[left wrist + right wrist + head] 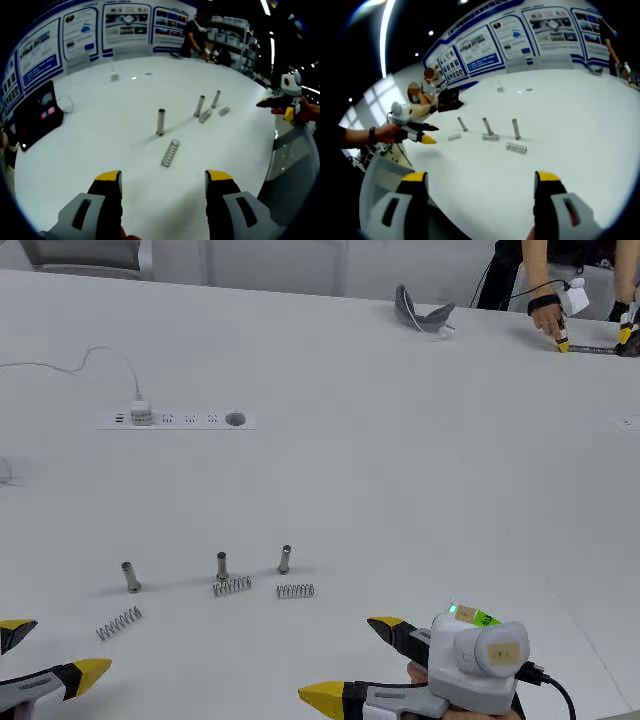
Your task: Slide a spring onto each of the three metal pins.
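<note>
Left gripper (164, 176), right gripper (482, 176) gape — springs (232, 586) lie beside pins (222, 565).

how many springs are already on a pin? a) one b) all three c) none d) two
c: the left spring, middle spring and right spring all lie flat on the table, beside bare upright pins.
</note>
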Motion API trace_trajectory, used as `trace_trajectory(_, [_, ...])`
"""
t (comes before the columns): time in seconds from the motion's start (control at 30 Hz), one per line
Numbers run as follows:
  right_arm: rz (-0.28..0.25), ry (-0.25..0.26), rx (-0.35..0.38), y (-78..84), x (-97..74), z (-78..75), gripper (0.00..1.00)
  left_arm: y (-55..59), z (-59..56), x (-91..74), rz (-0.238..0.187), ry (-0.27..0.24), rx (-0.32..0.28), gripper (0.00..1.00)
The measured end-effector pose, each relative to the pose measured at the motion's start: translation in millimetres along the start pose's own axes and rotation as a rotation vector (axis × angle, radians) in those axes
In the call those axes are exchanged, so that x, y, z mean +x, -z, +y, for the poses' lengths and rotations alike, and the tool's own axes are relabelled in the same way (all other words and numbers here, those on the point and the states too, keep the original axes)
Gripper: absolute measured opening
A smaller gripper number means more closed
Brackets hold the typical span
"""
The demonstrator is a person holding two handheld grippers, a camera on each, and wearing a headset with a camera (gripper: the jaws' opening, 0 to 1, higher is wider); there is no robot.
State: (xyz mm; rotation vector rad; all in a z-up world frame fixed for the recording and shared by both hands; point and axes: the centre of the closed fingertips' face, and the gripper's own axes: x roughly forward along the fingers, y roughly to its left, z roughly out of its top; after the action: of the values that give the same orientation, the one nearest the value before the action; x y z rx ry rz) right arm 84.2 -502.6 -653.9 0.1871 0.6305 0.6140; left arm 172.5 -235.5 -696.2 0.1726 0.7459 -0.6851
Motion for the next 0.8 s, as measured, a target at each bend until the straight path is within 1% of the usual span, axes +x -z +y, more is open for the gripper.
trace_trajectory(0.2, [0.020,-0.035,-0.020,-0.4,4.7,2.5,0.89,2.1,-2.1,-3.2,0.001,-0.014,-0.007,0.70])
trace_trajectory(0.3, [0.036,-0.038,-0.035,1.6,5.7,1.0,0.89,3.3,-3.0,-0.9,0.005,-0.016,0.000,0.70])
trace_trajectory(0.4, [0.039,-0.034,-0.041,1.2,6.0,0.3,0.89,2.7,-5.7,2.6,0.001,-0.001,-0.009,0.72])
trace_trajectory(0.5, [0.037,-0.034,-0.041,1.1,6.8,1.8,0.89,2.0,-6.1,5.7,0.002,0.002,0.003,0.71])
trace_trajectory(0.7, [0.034,-0.029,-0.045,0.3,7.1,5.3,0.89,-3.0,-10.3,13.0,0.010,0.026,0.039,0.71])
trace_trajectory(0.8, [0.041,-0.028,-0.045,3.2,7.4,4.4,0.88,-5.7,-11.7,17.1,0.015,0.038,0.061,0.69])
